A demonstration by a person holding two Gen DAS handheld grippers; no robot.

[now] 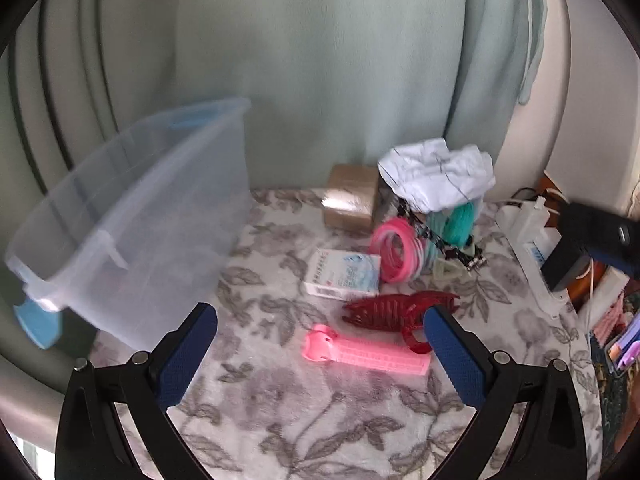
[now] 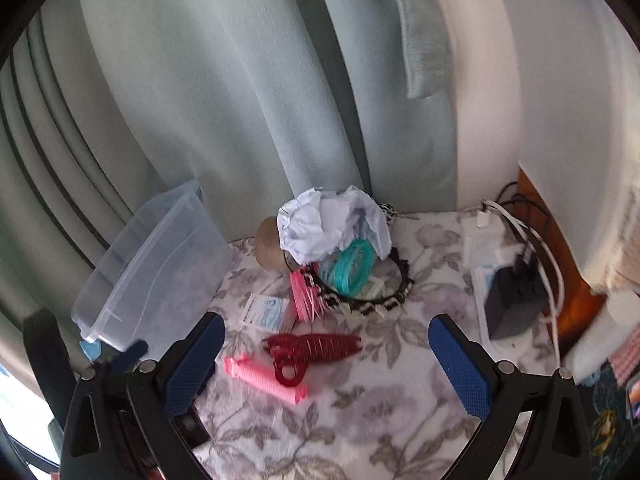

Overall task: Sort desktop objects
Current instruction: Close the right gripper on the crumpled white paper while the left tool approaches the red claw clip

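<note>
Left gripper [image 1: 320, 352] has its fingers spread wide, nothing between them, touching nothing; we see it above the floral cloth [image 1: 304, 420]. Right gripper [image 2: 326, 364] is the same: released, wide gap, empty. Blue pads [image 2: 460, 368] are clear of every item.

Between the left fingers in view lie the pink hair roller [image 1: 368, 354] and the dark red claw clip [image 1: 396, 314], clip overlapping the roller's right end. The right wrist view shows the same pair touching, roller [image 2: 266, 378] nearer than clip [image 2: 312, 348].

Open room: bare cloth in the foreground of both views. The left side is bounded by the clear plastic bin [image 1: 132, 216], the back by the curtain [image 1: 320, 60], the right by the power strip [image 2: 480, 264] with a black adapter [image 2: 516, 300] and cables.

The bin stands at the cloth's left edge; blurred, but we see nothing inside. Behind the clip sit a small white-blue box [image 1: 344, 272], pink hair ties [image 1: 396, 250], teal hair ties [image 2: 352, 266], a black-white headband [image 2: 384, 300], crumpled white paper [image 2: 332, 220] on top, and a brown tape roll [image 1: 352, 196].
</note>
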